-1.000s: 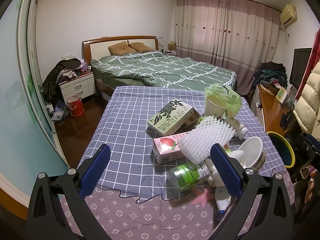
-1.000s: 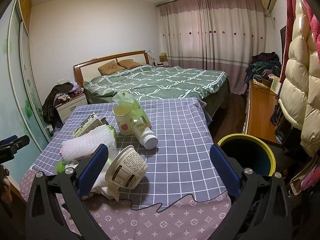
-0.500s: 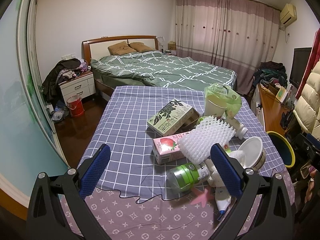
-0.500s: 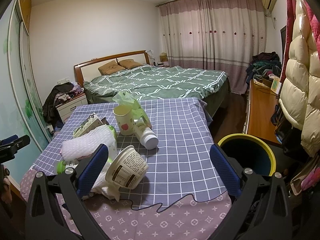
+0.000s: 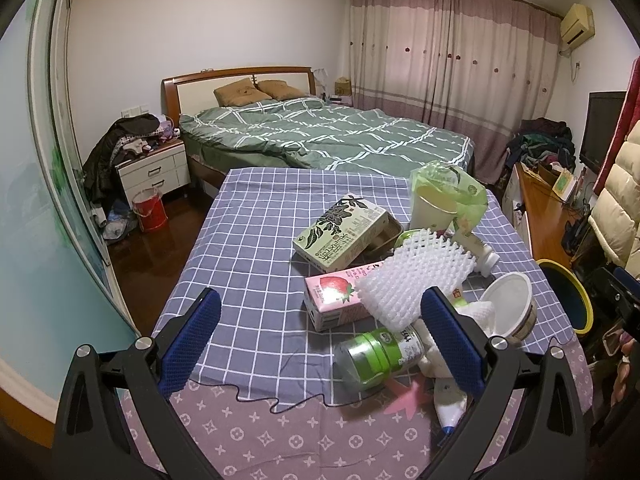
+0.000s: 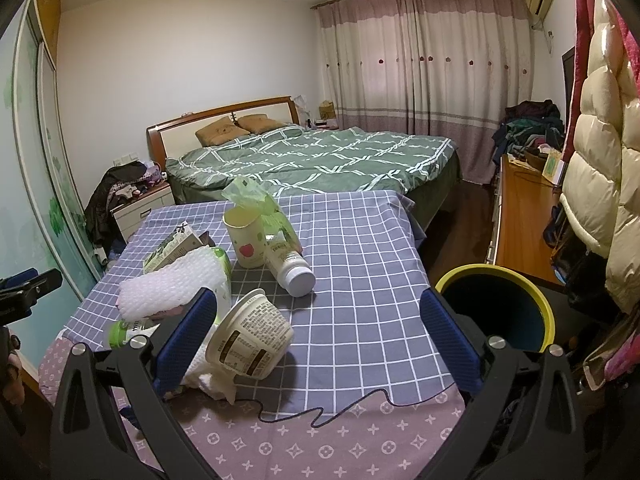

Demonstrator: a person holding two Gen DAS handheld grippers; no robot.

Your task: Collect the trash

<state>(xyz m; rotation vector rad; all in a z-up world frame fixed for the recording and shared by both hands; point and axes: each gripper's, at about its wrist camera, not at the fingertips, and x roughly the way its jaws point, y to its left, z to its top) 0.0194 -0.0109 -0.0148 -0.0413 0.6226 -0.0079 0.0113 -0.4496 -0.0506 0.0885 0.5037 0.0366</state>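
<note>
Trash lies in a heap on the checked tablecloth (image 5: 248, 264): a green carton (image 5: 340, 232), a pink strawberry carton (image 5: 332, 304), white foam netting (image 5: 416, 280), a green-labelled bottle (image 5: 376, 356), a white tub (image 5: 508, 312) on its side, a paper cup (image 5: 432, 208) with a green bag, and a white bottle (image 6: 290, 266). The tub also shows in the right wrist view (image 6: 250, 338). My left gripper (image 5: 320, 340) is open and empty, left of the heap. My right gripper (image 6: 320, 336) is open and empty, above the cloth right of the tub. A yellow-rimmed bin (image 6: 496, 308) stands right of the table.
A bed (image 5: 320, 140) stands behind the table. A nightstand (image 5: 152, 168) and a red bucket (image 5: 150, 210) are at the left. A wooden desk (image 6: 520, 208) and hanging jackets (image 6: 600, 160) are at the right. A thin cable (image 6: 320, 412) lies across the cloth's front.
</note>
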